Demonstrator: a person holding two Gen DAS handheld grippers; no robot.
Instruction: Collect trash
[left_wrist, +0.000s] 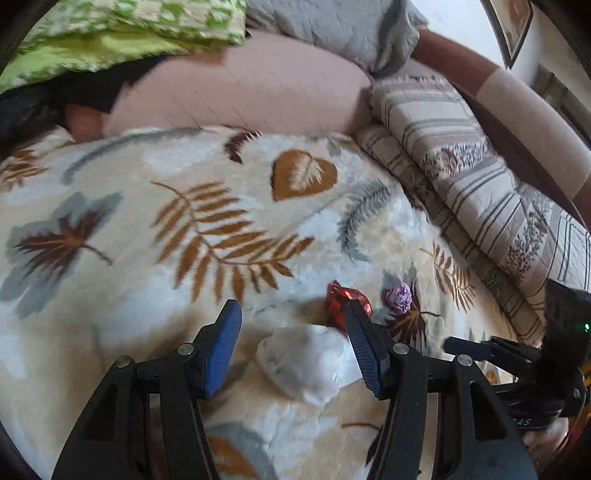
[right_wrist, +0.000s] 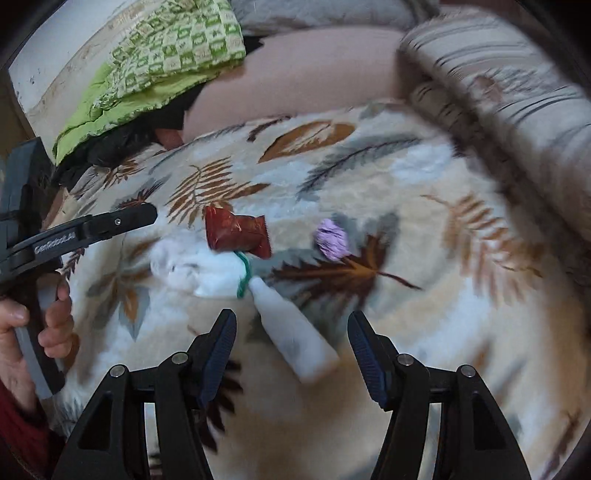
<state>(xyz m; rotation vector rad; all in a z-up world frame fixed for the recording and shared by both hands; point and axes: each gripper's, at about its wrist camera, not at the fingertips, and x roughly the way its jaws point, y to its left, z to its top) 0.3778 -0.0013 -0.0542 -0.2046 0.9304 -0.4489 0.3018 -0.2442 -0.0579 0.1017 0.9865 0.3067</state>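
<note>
Between left gripper (left_wrist: 293, 332) jaws: white wad (left_wrist: 303, 363)

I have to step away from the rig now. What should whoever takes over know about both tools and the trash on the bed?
Left tool: open, empty, over the crumpled white tissue.
Right tool: open, empty, white plastic bottle lying between its jaws, not gripped.
On the leaf-patterned fleece blanket: red foil wrapper, crumpled purple paper ball, green string beside the tissue.
Done: nothing picked up that I can see.
Left: collect all five pieces.
</note>
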